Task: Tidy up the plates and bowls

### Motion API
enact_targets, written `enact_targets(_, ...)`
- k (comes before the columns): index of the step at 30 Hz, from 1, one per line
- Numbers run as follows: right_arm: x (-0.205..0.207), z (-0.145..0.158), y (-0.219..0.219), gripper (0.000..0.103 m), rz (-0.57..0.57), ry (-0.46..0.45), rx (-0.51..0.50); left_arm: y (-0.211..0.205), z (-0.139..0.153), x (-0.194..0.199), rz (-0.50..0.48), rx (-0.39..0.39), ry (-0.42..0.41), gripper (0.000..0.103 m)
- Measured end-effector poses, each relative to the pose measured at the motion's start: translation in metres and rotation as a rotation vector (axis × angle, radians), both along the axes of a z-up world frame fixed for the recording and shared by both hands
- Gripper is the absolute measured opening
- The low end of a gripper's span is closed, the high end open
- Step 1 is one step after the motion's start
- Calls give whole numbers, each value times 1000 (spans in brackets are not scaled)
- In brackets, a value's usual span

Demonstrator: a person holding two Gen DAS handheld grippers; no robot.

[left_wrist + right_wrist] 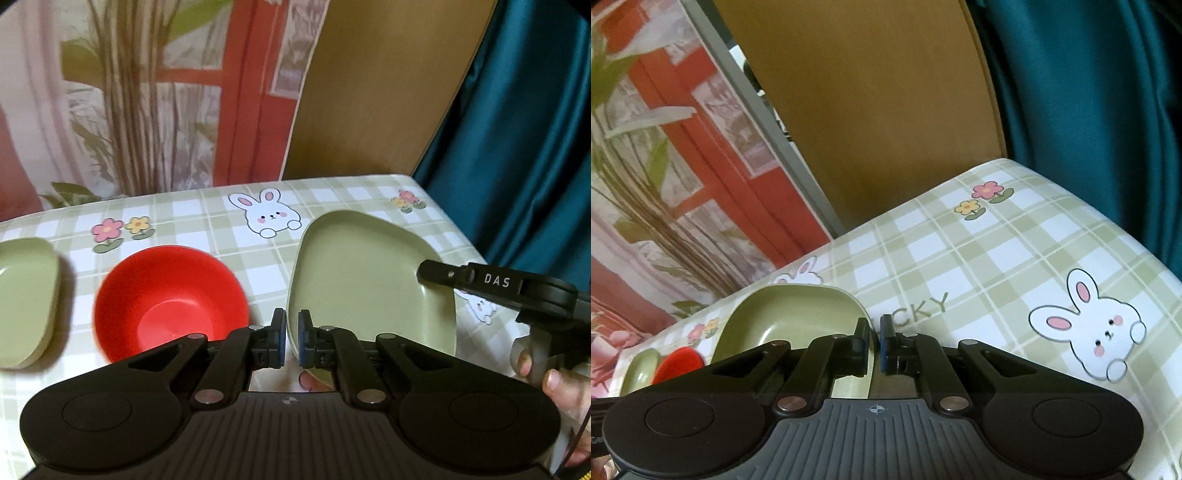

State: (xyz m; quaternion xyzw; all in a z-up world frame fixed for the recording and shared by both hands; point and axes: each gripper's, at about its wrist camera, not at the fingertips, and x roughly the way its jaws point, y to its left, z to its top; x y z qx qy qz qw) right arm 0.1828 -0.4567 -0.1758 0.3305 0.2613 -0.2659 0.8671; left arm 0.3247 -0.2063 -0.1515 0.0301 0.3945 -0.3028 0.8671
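— Where is the big green plate (365, 280) sitting?

— On the right side of the worktop (207, 221), tilted up off the checked cloth. Both tongs are on it. The left tongs (291, 338) are clenched on its near-left rim, pads either side of the edge. The right tongs (874, 341) grasp its right rim; from the left wrist view one black finger (436, 271) lies over that edge.

— And the other dishes?

— A red bowl (170, 306) stands upright just left of the plate, apart from it. Further left, a smaller green plate (26, 299) rests at the edge of view, well clear of the bowl.

— What lies around them?

— Bunny and flower prints on the cloth, a tan board (380, 92) leaning behind the worktop, a teal curtain (524, 129) to the right.
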Motion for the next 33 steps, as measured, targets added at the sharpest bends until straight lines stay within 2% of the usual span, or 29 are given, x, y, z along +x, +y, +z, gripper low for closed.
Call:
enact_targets(14, -12, 31, 81, 5, 73, -33, 11, 82, 27, -48, 108, -61, -50, 7)
enact_targets(22, 0, 42, 137, 5, 153, -38, -13, 132, 40, -66, 166, -76, -79, 7)
enact_targets(25, 6, 41, 154, 5, 178, -26, -19, 144, 36, -77, 182, -89, -81, 7)
enact_targets(28, 10, 38, 168, 5, 192, -6, -34, 151, 24, -89, 194, -70, -84, 7)
enact_targets(33, 12, 29, 188, 6, 209, 28, -46, 166, 5, -101, 221, -89, -45, 7)
